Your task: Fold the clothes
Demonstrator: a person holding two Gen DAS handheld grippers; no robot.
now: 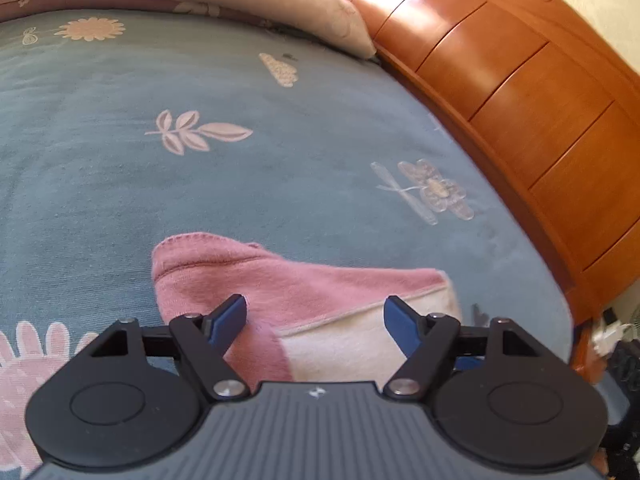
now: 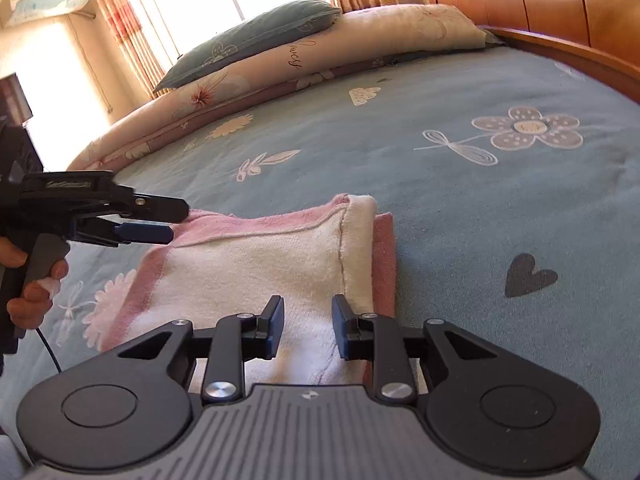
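That pink-and-cream towel (image 2: 256,264) lies folded on the bed (image 2: 460,200), soft, floppy, best pinched at a hemmed corner; left claw (image 1: 315,322) gapes wide, right claw (image 2: 308,326) sits narrow, both holding nothing.

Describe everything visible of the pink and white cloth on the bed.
The pink and white cloth looks like soft terry or knit, cream-white in the middle with a pink border and stitched hems. It lies folded on the blue flowered bedspread, a pink layer showing under its right edge. Both hand-held grippers, the left and right, are over it with jaws apart; whether they touch it is unclear.
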